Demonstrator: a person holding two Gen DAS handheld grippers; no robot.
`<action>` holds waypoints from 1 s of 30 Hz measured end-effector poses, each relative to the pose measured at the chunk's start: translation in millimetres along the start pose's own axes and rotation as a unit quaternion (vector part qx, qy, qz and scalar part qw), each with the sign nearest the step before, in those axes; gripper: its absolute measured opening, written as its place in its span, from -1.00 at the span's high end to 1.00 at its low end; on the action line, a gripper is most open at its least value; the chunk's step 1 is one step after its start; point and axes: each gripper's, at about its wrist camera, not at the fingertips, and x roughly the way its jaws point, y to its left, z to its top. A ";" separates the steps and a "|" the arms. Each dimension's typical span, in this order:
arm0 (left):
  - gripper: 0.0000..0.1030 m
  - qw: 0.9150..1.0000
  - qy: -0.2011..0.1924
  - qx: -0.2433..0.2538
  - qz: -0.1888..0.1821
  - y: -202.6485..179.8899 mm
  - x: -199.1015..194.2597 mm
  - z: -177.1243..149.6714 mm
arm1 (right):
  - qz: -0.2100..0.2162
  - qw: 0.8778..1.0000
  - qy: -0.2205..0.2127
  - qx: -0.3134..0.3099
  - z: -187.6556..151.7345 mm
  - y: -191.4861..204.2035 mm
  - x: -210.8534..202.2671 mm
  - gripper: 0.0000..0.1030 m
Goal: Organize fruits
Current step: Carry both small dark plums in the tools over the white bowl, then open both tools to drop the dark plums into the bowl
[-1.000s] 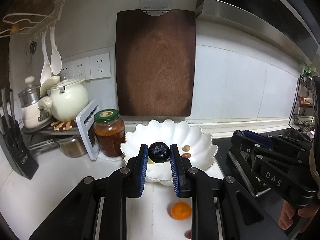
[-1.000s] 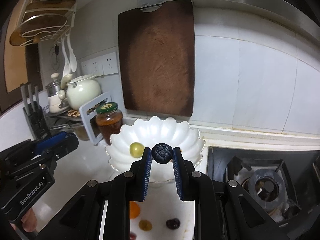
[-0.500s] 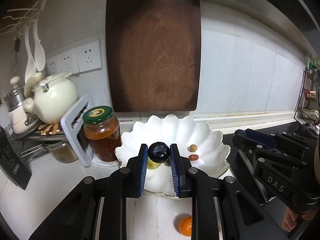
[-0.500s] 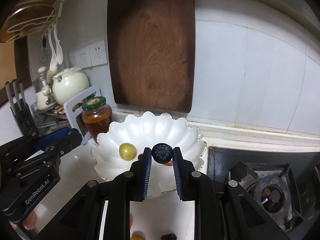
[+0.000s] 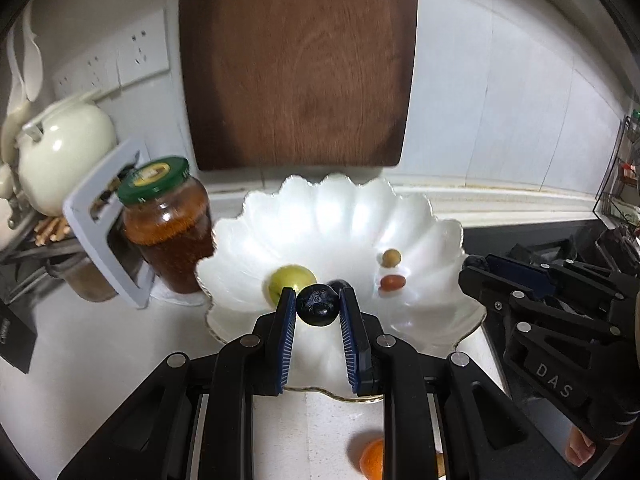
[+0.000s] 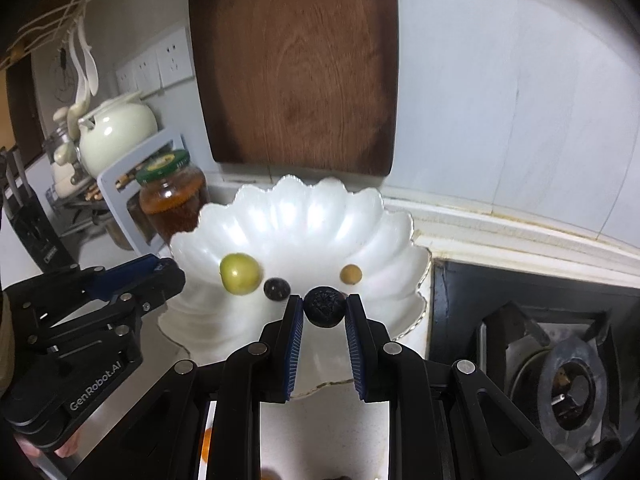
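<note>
- Over the near rim of the scalloped white bowl (image 5: 416, 216), we hold two tools side by side, each loaded with one dark fruit.
- Our left tool (image 5: 317, 312) is clamped on a smooth dark plum (image 5: 317, 310), pinched between its blue pads above the bowl's near edge.
- Our right tool (image 6: 323, 307) is clamped on a rougher, wrinkled dark fruit (image 6: 323, 306), also poised over the near edge of the bowl, toward the side nearest the stove (image 6: 560, 380).
- Already lying in the bowl, as we see from the right wrist: a green fruit (image 6: 240, 273) on the side nearest the jar (image 6: 172, 196), a small dark berry (image 6: 277, 289) just beside it, and a small tan fruit (image 6: 351, 274) on the stove side. The left wrist also shows a small red fruit (image 5: 392, 282) close to the tan one.
- Still outside the bowl, an orange fruit (image 5: 372, 460) sits on the white worktop (image 5: 80, 360) near its front edge, below the left tool. More small shapes show at the bottom of the right view, too blurred for us to name.
- We judge the job roughly half done: four fruits are in, two are held ready for release over the bowl, and at least the orange one remains to be fetched from the worktop.
</note>
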 end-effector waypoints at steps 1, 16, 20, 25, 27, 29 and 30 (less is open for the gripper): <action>0.56 1.000 0.009 0.000 0.001 0.1 5.2 0.1 | 0.001 1.000 0.004 0.000 -0.5 -0.5 3.1 0.55; 0.53 0.995 0.097 0.003 -0.003 -4.9 52.2 -5.2 | 0.014 0.997 0.068 0.013 -6.5 -11.4 38.4 0.55; 0.24 0.995 0.095 0.002 0.003 -4.7 53.1 -6.5 | 0.013 0.997 0.074 0.016 -6.9 -12.4 41.9 0.43; 0.04 0.996 0.088 0.001 0.016 -1.6 46.9 -6.6 | 0.005 0.997 0.069 0.017 -8.1 -15.5 39.3 0.23; -0.04 0.996 0.082 -0.001 0.021 -0.4 41.3 -6.4 | 0.005 0.998 0.067 0.020 -9.1 -17.2 35.8 0.23; -0.07 0.997 0.078 -0.001 0.029 0.4 34.8 -6.4 | 0.004 0.998 0.062 0.020 -10.3 -18.1 30.7 0.23; -0.09 0.997 0.073 -0.001 0.030 0.5 30.8 -6.4 | 0.003 0.998 0.059 0.018 -11.2 -18.1 27.0 0.23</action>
